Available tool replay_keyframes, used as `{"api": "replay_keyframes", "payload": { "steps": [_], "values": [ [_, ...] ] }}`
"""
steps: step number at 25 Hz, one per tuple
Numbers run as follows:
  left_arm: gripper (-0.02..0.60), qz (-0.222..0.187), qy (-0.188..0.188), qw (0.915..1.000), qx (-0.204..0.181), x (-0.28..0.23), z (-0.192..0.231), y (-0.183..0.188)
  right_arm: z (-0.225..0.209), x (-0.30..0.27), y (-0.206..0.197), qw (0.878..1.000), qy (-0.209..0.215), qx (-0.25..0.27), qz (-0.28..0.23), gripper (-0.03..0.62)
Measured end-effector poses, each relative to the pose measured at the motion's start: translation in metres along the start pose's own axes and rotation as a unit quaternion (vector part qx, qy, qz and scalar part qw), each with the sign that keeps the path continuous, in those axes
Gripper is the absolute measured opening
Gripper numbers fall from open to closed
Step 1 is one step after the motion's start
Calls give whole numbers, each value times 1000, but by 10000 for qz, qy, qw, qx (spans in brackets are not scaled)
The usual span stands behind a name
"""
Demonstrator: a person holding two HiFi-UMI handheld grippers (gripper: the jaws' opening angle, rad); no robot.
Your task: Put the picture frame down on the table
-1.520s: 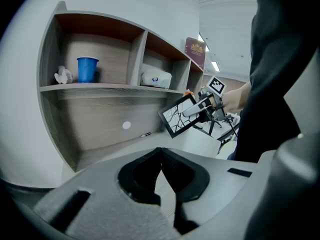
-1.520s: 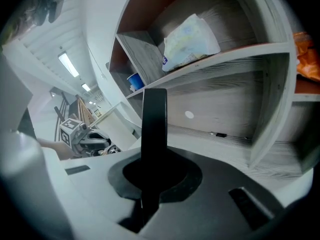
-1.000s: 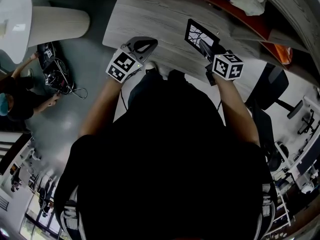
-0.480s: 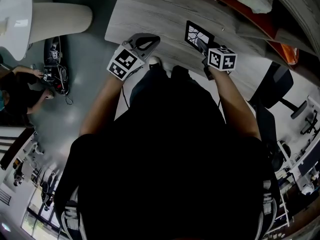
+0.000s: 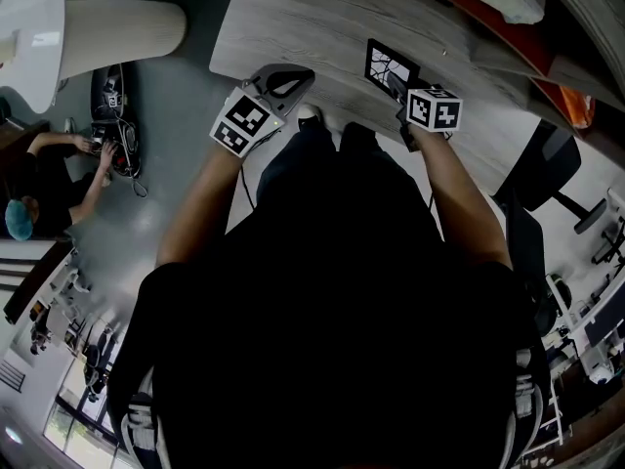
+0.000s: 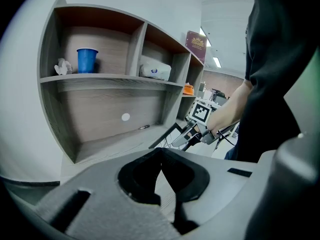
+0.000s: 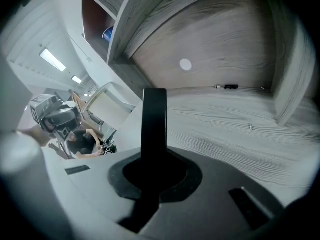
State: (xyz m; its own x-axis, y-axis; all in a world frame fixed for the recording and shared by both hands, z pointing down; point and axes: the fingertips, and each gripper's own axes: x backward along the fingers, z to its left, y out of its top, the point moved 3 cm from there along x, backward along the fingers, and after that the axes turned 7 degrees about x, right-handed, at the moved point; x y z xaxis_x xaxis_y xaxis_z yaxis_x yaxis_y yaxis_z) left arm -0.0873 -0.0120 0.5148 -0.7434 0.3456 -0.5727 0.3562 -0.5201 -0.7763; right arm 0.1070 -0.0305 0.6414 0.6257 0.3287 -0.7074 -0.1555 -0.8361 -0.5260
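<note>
The picture frame [image 5: 387,64], black-rimmed with a cracked black-and-white print, is held tilted over the grey wood table [image 5: 293,27]. My right gripper [image 5: 395,83] is shut on its near edge. In the right gripper view the frame [image 7: 154,119] shows edge-on as a black bar rising from between the jaws of the right gripper [image 7: 153,159], low over the tabletop [image 7: 230,129]. My left gripper [image 5: 295,78] hovers by the table's front edge, to the left of the frame. The jaws of the left gripper [image 6: 161,151] meet at their tips with nothing between them.
A wooden shelf unit [image 6: 105,81] stands at the back of the table, with a blue cup [image 6: 87,60] and white items in its compartments. An office chair [image 5: 539,169] is at the right. A person [image 5: 44,179] crouches on the floor at the left beside cables.
My right gripper has come down toward the table with the frame still in it. The left gripper has stayed where it was.
</note>
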Motion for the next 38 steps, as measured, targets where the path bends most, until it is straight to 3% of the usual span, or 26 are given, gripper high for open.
{"api": "replay_keyframes", "payload": {
  "steps": [16, 38],
  "values": [
    [17, 242, -136, 9996, 104, -4, 1, -15, 8, -23, -34, 9989, 102, 96, 451, 15],
    [17, 297, -207, 9990, 262, -8, 1, -19, -10, -25, -36, 9982, 179, -414, 404, 17]
  ]
}}
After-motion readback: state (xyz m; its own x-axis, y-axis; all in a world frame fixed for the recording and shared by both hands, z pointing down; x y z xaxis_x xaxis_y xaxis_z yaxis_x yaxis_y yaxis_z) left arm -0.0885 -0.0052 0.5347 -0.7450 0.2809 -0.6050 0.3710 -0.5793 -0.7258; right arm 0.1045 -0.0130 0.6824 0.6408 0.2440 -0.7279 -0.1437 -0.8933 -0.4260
